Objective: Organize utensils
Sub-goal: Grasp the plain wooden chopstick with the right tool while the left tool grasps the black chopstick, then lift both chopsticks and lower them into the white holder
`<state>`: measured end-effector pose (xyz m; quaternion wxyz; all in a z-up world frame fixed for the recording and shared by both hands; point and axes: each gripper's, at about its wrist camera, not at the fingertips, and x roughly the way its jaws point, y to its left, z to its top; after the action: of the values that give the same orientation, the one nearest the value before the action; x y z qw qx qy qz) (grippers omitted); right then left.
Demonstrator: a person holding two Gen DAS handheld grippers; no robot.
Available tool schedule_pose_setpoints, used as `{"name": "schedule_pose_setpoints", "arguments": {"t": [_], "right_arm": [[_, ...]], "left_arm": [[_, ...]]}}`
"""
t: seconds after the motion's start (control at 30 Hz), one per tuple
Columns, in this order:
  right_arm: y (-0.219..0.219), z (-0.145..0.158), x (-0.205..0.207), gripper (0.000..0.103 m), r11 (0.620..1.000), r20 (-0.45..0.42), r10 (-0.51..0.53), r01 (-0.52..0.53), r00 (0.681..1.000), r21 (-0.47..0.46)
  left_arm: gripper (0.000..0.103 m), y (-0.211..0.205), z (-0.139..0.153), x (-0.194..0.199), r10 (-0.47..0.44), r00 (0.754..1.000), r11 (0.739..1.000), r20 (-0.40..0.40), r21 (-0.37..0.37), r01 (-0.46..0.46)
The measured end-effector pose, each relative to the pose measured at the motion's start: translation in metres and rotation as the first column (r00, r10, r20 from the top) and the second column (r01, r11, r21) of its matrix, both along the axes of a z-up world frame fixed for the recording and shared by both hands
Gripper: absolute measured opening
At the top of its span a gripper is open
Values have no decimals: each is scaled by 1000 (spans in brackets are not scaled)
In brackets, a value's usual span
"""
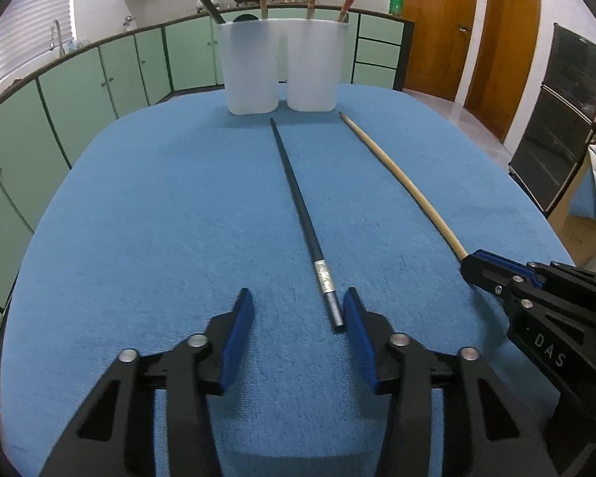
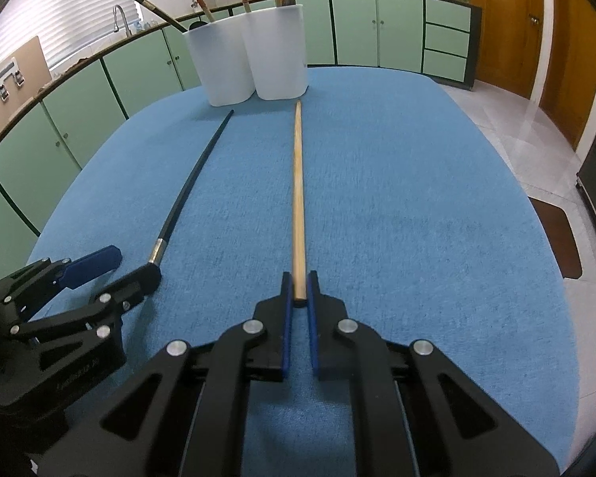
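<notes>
the right claw [image 2: 300, 280] pinches the tan stick [image 2: 297, 183]. the left claw [image 1: 298, 310] is open, and the black stick [image 1: 298, 202] on the blue desk [image 1: 159, 218] maybe touches one pad.

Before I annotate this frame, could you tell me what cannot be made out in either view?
- Lower ends of the chopsticks standing in the white holder: hidden by its walls, both views.
- Wooden chopstick's near end: left wrist view, covered by the right gripper.
- Holder's far side: unseen.
</notes>
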<state>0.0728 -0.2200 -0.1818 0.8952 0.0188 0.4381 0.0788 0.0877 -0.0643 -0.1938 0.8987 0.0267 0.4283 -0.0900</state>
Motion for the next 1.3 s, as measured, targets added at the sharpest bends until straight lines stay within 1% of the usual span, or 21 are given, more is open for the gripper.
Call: {"name": "schedule_pose_setpoints", "arguments": {"t": [0.03,0.07,0.13,0.23,0.3,0.4,0.53,0.73,0.87,1.03,1.17,1.3], "right_arm": [[0,0,0,7,1000,1,0,0,1000,-1],[0,0,0,7,1000,1,0,0,1000,0],[-2,0,0,8,1000,1,0,0,1000,5],[-1,-1,0,7,1000,3,1,-1,1000,4],[0,-1,-1,6,1000,6,0,0,1000,-4],[1,-1,-1,6,1000,9,1,-1,1000,-10],[-1,3,-3,6,1000,16,1,-1,1000,-4],[-4,20,-7,6,1000,27,5,-5,1000,1],[-6,44,-8,6,1000,62,10,-11,998,10],[-10,74,-8,6,1000,117,17,-19,993,23],[-15,99,-4,6,999,163,14,-22,987,47],[-16,129,0,6,997,223,29,-43,974,60]], "left_arm": [[33,-1,1,0,3,1000,1000,2,2,-3],[31,-1,0,0,6,1000,1000,4,5,-6],[20,-1,1,-1,8,1000,1000,7,7,-8],[9,-2,0,-1,13,1000,1000,8,9,-13],[7,-4,1,-2,11,1000,1000,9,12,-11],[7,-4,1,-3,13,1000,1000,10,14,-13],[6,2,5,-4,20,1000,1000,12,-15,-20],[7,9,26,-12,6,998,1000,62,-24,-5],[6,15,47,-15,-3,995,999,102,-48,8],[6,21,80,-17,-5,983,998,183,-65,17],[6,24,108,-17,-8,969,997,247,-78,28],[6,27,137,-13,-14,949,996,316,-82,42]]}}
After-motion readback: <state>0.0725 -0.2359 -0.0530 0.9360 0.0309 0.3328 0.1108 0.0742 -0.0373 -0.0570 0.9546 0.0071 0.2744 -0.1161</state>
